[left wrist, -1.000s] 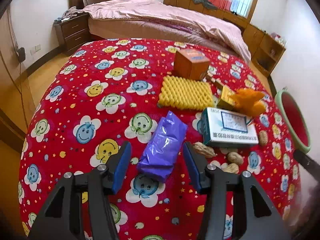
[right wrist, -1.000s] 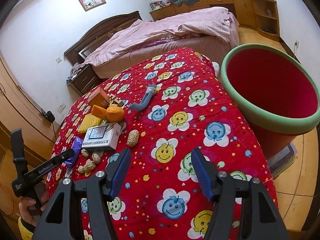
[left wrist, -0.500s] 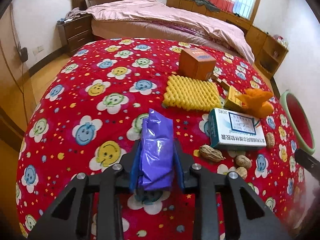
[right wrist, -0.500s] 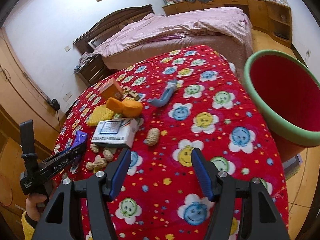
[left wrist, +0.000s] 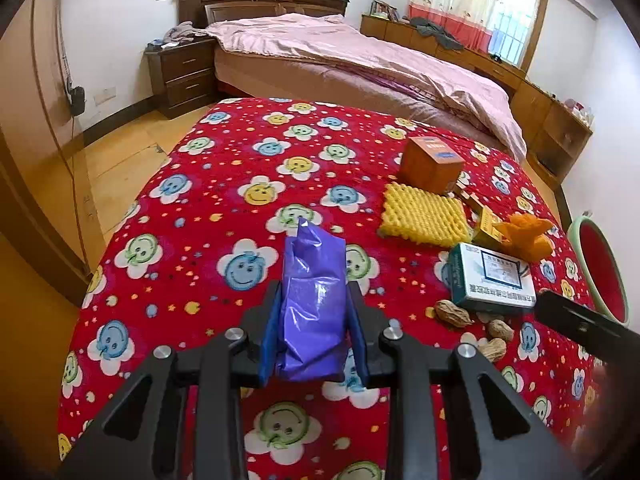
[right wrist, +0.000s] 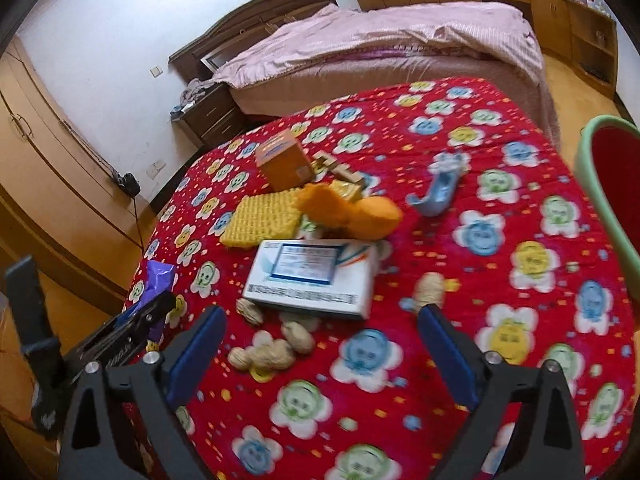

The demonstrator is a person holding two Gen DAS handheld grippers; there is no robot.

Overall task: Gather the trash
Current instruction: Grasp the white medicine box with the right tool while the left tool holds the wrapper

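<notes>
The left gripper (left wrist: pixel 313 334) has its jaws clamped on the purple bag (left wrist: pixel 312 304), lifted over the desk's (left wrist: pixel 224 168) near-left edge. The right gripper (right wrist: pixel 322 354) hovers level, jaws wide apart, above the peanuts (right wrist: pixel 266 354).

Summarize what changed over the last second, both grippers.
The left gripper closed on the purple bag and has lifted it off the red quilt. The right gripper swung left, away from the bin, staying open over the peanuts. Boxes unmoved.
</notes>
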